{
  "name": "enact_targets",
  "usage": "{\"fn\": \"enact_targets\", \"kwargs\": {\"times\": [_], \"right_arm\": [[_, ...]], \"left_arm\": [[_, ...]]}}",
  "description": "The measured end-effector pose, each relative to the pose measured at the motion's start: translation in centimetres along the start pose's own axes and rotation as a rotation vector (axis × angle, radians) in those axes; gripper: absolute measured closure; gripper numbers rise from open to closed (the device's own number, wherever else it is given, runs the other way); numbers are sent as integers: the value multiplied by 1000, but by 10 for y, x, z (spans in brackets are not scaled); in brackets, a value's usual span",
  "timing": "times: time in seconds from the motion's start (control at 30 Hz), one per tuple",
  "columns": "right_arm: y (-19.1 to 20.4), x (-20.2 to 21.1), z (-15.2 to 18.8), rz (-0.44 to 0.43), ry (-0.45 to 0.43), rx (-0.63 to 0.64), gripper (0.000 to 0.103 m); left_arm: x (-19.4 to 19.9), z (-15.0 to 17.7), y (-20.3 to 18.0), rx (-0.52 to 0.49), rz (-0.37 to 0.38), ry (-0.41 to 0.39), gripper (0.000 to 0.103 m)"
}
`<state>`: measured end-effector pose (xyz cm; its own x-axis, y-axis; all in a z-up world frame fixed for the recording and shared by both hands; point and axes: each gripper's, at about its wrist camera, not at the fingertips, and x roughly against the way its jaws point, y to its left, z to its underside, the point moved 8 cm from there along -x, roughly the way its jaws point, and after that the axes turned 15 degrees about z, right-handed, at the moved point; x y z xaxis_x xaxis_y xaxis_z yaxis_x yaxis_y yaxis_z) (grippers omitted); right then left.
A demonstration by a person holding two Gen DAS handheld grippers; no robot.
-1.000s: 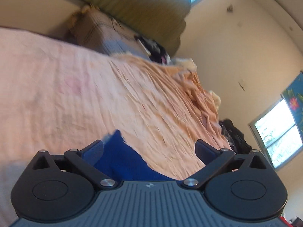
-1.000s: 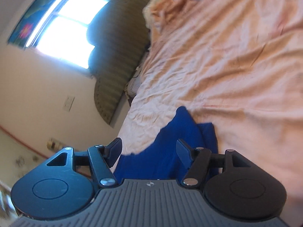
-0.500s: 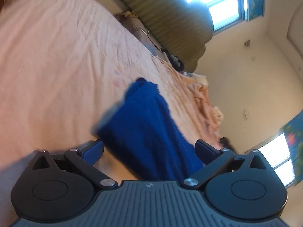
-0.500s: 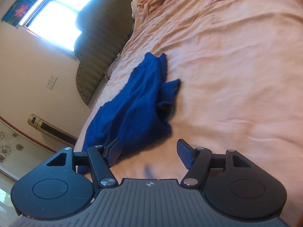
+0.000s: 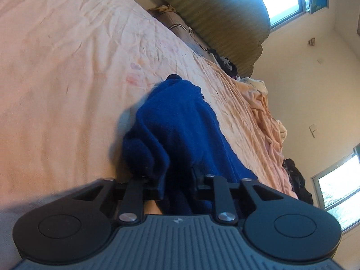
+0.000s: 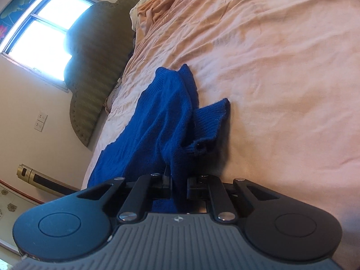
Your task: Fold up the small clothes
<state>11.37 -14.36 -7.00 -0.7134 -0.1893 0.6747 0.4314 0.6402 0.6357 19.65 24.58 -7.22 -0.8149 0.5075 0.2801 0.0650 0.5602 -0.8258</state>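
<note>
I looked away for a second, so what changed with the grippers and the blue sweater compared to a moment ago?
Both grippers closed. The left gripper and right gripper, wide open half a second ago, now each pinch a near edge of the blue sweater. The sweater remains bunched lengthwise on the peach bedsheet; the headboard and windows look unchanged.
</note>
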Motion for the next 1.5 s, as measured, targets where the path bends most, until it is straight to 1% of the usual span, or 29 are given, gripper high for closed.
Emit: {"fn": "enact_targets", "kwargs": {"times": [0.07, 0.13, 0.27, 0.33, 0.43, 0.47, 0.5, 0.53, 0.57, 0.6, 0.63, 0.7, 0.73, 0.77, 0.83, 0.87, 0.9, 0.93, 0.97, 1.0, 1.03, 1.1, 1.17, 1.23, 1.3, 1.33, 1.4, 1.47, 1.5], "right_arm": [[7, 7, -8, -21, -4, 5, 90], [16, 22, -18, -48, -24, 24, 90], [27, 63, -30, -115, -37, 73, 91], [24, 81, -26, -148, -17, 84, 91], [7, 106, -10, -181, 20, 91, 91], [0, 111, -3, -178, 28, 99, 91], [-10, 112, 6, -154, 32, 116, 91], [-21, 107, 13, -116, 40, 133, 88], [-31, 99, 20, -69, 50, 143, 82], [-43, 91, 23, -5, 52, 145, 78], [-53, 87, 25, 31, 52, 136, 70], [-59, 92, 20, -12, 31, 92, 66], [-59, 97, 14, -11, 7, 83, 60], [-56, 105, 5, -11, -33, 84, 54], [-51, 117, -16, -4, -122, 97, 51], [-46, 118, -26, 0, -143, 117, 51], [-38, 115, -35, 5, -148, 140, 51], [-28, 110, -43, 2, -146, 173, 51], [-16, 103, -49, -5, -142, 219, 51], [-2, 93, -56, -2, -138, 277, 51], [11, 81, -62, 16, -142, 338, 51], [36, 54, -76, 68, -168, 478, 51], [53, 25, -89, 115, -169, 557, 51], [67, -6, -97, 125, -117, 590, 48], [73, -35, -103, 164, -84, 606, 49], [74, -46, -106, 178, -77, 607, 48], [75, -65, -106, 185, -47, 609, 48], [74, -82, -101, 183, 4, 621, 48], [75, -85, -99, 169, -7, 636, 47]], "left_arm": [[6, 1, -2, -42, -12, -2, 95], [15, 0, -17, -109, -29, -6, 96], [48, -6, -56, -240, 4, -16, 97], [68, -8, -69, -257, 35, -13, 98], [105, -3, -79, -260, 54, -14, 99], [118, 2, -81, -271, 62, -8, 99], [126, 10, -81, -299, 66, 19, 99], [129, 20, -76, -320, 66, 60, 99], [129, 31, -68, -330, 76, 109, 98], [125, 41, -57, -329, 69, 144, 98], [123, 47, -43, -321, 36, 168, 98], [115, 48, -21, -302, -59, 214, 98], [114, 44, -14, -280, -91, 216, 98], [112, 38, -11, -263, -95, 213, 98], [109, 24, -15, -266, -83, 202, 93], [105, 17, -18, -287, -90, 199, 86], [100, 9, -22, -308, -106, 192, 74], [94, 2, -26, -325, -116, 185, 68], [86, -7, -32, -338, -113, 178, 60], [78, -15, -41, -356, -96, 169, 53], [67, -23, -52, -383, -72, 166, 50], [39, -35, -74, -468, -41, 178, 38], [3, -43, -89, -568, -39, 204, 38], [-35, -51, -93, -653, -61, 240, 38], [-71, -57, -89, -714, -96, 288, 38], [-88, -59, -85, -724, -113, 307, 38], [-116, -63, -73, -702, -138, 332, 38], [-138, -61, -67, -685, -120, 370, 38], [-147, -57, -66, -699, -123, 386, 38]]}}
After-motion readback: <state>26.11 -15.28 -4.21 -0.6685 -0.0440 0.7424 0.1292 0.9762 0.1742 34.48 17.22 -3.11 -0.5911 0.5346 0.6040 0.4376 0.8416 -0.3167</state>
